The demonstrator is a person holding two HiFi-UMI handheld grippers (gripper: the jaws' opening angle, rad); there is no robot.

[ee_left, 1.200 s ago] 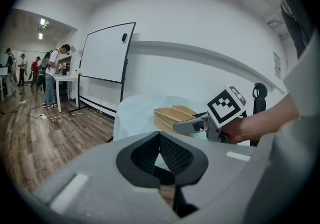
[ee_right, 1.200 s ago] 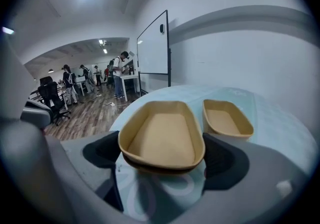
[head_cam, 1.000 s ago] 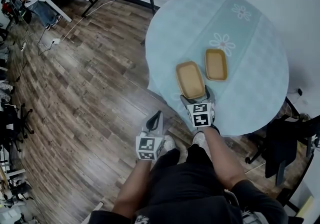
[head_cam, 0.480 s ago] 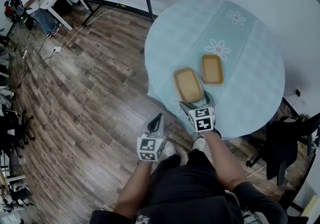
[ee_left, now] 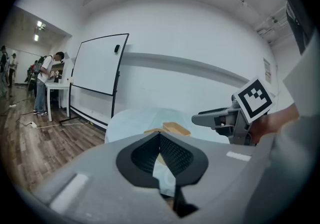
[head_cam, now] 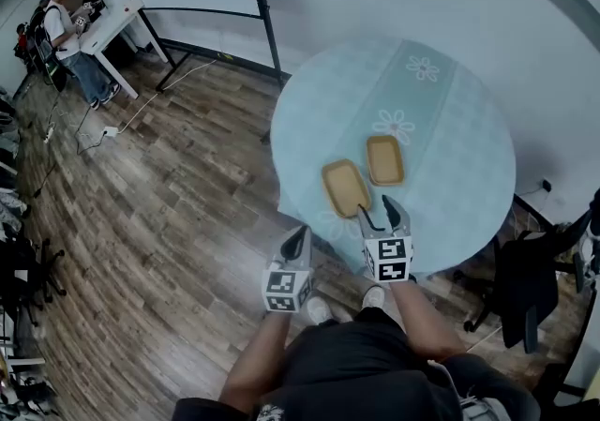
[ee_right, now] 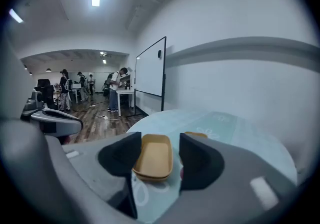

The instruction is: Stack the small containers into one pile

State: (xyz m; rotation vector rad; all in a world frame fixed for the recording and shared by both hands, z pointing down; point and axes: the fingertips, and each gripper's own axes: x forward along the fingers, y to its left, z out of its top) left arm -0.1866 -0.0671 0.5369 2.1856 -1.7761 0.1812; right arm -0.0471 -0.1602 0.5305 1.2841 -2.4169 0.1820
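While right gripper [head_cam: 377, 206] has just been closing, spread, empty, left gripper [head_cam: 298, 235] pressed together.

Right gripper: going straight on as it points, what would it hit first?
Probably the nearer tan container on the table; the right gripper, jaws just closing partway, holds nothing. Depth is unclear.

On table [head_cam: 459, 147]: near container [head_cam: 345, 187] left of far container [head_cam: 384, 159].

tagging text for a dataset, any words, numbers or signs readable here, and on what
No readable words or numbers anywhere.
left gripper and right gripper: cube faces carry square code patterns, no letters.
wall notice: too small to read.
whiteboard: no writing visible.
The right gripper's jaws have just been closing, nothing between them.
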